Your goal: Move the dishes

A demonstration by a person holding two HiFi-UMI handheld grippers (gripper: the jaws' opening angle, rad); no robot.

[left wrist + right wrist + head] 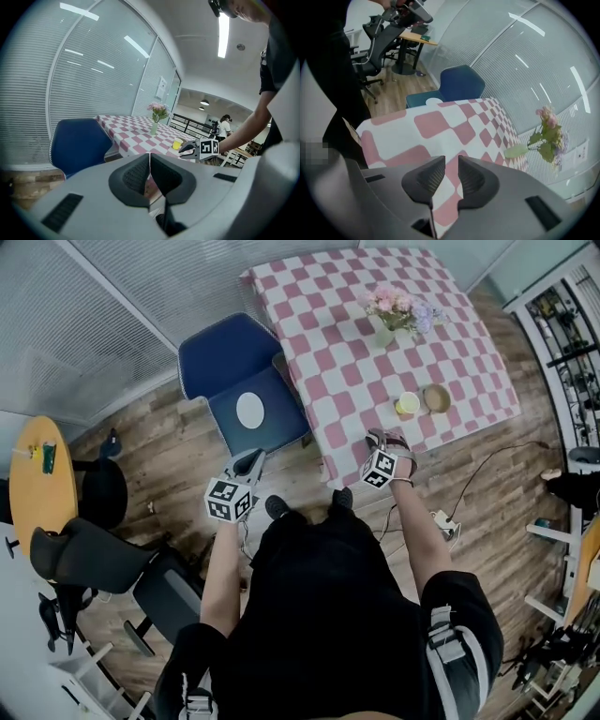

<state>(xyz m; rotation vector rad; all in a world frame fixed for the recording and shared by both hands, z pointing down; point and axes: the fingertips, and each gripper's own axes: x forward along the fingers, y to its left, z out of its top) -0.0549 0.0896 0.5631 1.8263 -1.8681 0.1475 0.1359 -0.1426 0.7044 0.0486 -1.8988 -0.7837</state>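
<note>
The left claw (pixel 149 164) is closed, empty; the right claw (pixel 451 171) is slightly parted, empty. Cup (pixel 408 405) and bowl (pixel 437 397) sit on the checkered counter (pixel 337 352), right of centre.

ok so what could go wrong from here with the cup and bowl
1. The yellow cup and brown bowl sit near the near edge of the table, just ahead of the right gripper. A clumsy approach could push them off.
2. The flower vase stands just beyond them, so reaching past could tip it.
3. A power strip and cable lie on the floor to the person's right, a likely trip hazard when carrying dishes.
</note>
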